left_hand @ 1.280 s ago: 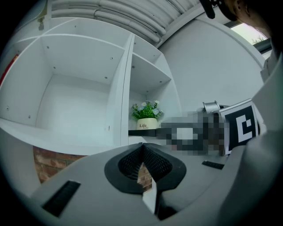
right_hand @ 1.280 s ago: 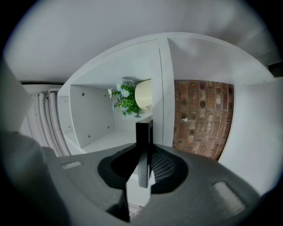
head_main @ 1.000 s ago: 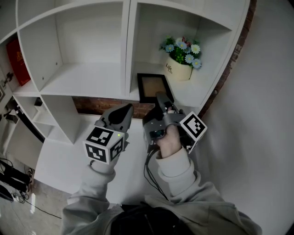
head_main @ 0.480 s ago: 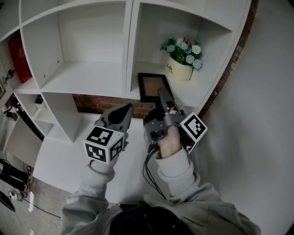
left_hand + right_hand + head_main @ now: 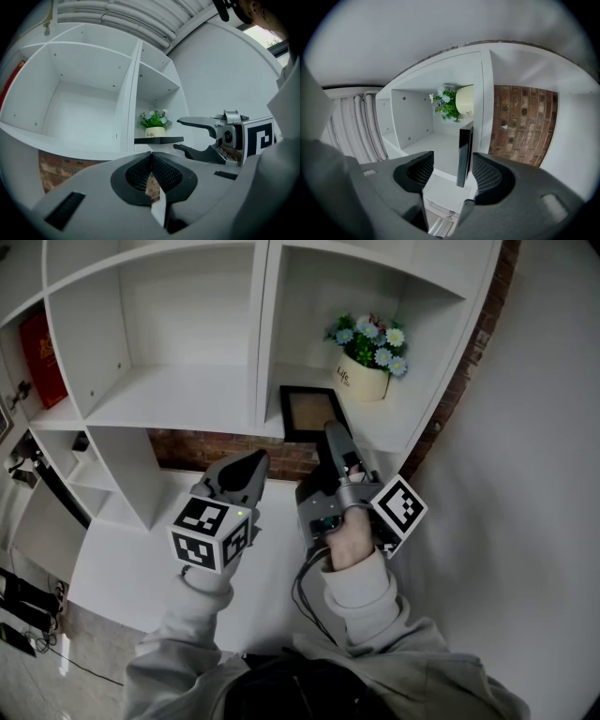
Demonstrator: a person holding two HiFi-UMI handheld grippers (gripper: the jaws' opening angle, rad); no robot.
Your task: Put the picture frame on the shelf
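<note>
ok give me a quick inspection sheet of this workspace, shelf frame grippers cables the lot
surface: white shelf, divided into compartments
job's things: picture frame lies flat at the front of the right compartment, beside the flowerpot
clutter: flowerpot with blue and white flowers; red item in the far-left compartment
grippers: right gripper jaws opening, frame's edge between them, not clamped; left gripper jaws together, nothing between them, back from the shelf
cables: dark cable hangs under the right gripper; floor cables lower left
surroundings: brick wall behind the shelf, white wall to the right
</note>
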